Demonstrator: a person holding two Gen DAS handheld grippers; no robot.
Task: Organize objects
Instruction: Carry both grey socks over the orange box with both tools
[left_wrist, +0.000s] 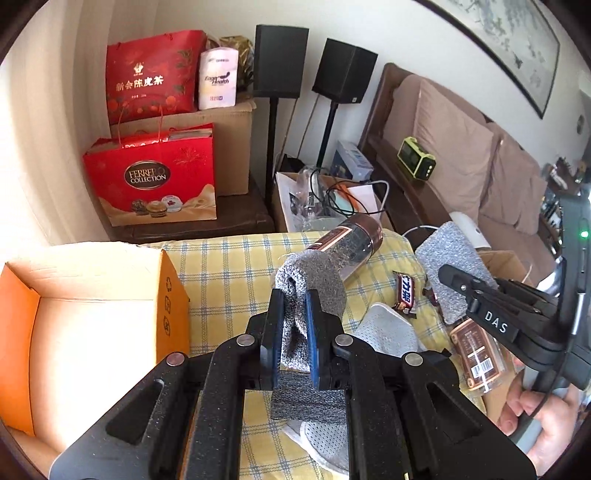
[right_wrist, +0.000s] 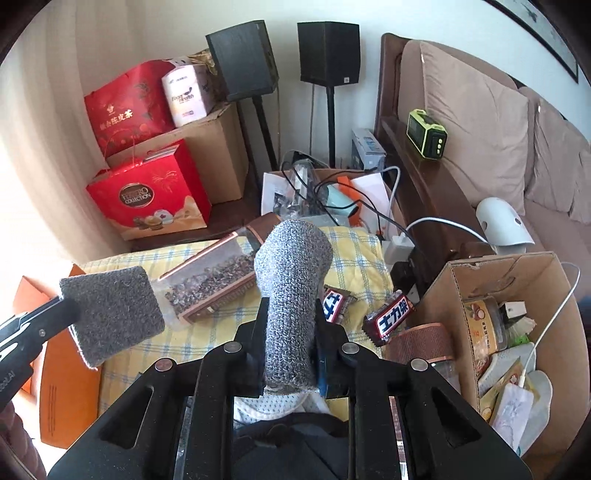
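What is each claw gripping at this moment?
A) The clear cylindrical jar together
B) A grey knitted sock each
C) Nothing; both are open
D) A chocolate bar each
B: the left claw pinches one grey knitted sock, and the right claw pinches another grey knitted sock.

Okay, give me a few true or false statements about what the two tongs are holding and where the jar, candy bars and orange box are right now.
1. The left tongs are shut on a grey sock. True.
2. The jar stands upright on the checked cloth. False: it lies on its side.
3. The candy bars are inside the orange box. False: they lie on the checked cloth, outside it.
4. The right tongs are shut on a second grey sock. True.
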